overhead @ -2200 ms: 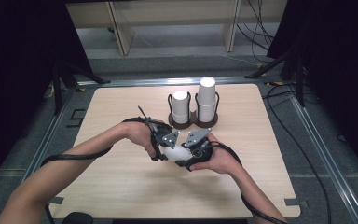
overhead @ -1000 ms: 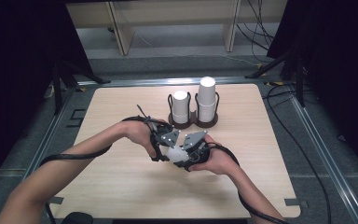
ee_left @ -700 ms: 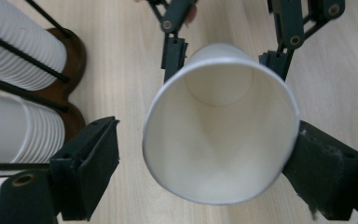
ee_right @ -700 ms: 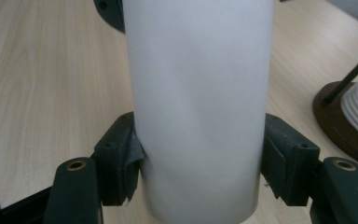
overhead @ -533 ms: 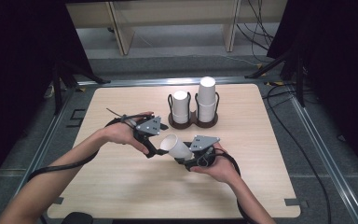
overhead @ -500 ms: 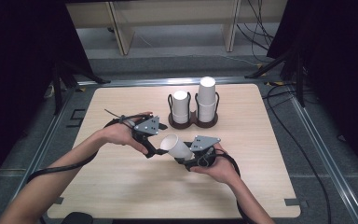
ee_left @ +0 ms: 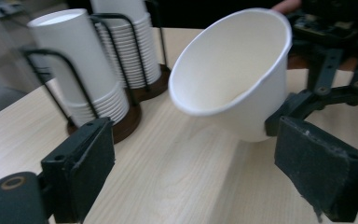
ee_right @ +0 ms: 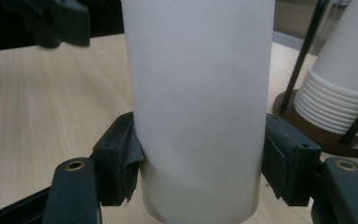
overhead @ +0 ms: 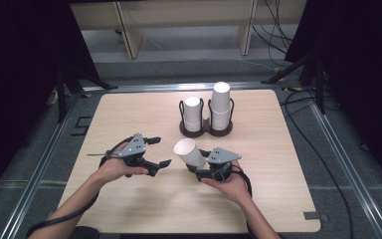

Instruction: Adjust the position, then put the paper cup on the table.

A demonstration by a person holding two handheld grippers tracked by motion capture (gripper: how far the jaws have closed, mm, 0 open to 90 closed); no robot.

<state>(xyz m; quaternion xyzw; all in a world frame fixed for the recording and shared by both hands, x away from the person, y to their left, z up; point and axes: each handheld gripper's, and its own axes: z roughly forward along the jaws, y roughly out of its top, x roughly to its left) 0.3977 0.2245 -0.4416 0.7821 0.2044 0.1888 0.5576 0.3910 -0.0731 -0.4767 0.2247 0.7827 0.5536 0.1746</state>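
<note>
High view: the right gripper (overhead: pixel 205 167), near the middle of the table (overhead: pixel 278 199), has its jaws pinching a white paper cup (overhead: pixel 191 153) by its lower end, the cup tilted with its open mouth up and to the left. The left gripper (overhead: pixel 163 152) sits just left of the cup and apart from it, its jaws spread with nothing between them after opening a moment ago. Farther back stands a dark wire holder (overhead: pixel 206 128) with two stacks of white cups (overhead: pixel 221 104), the right stack taller.
</note>
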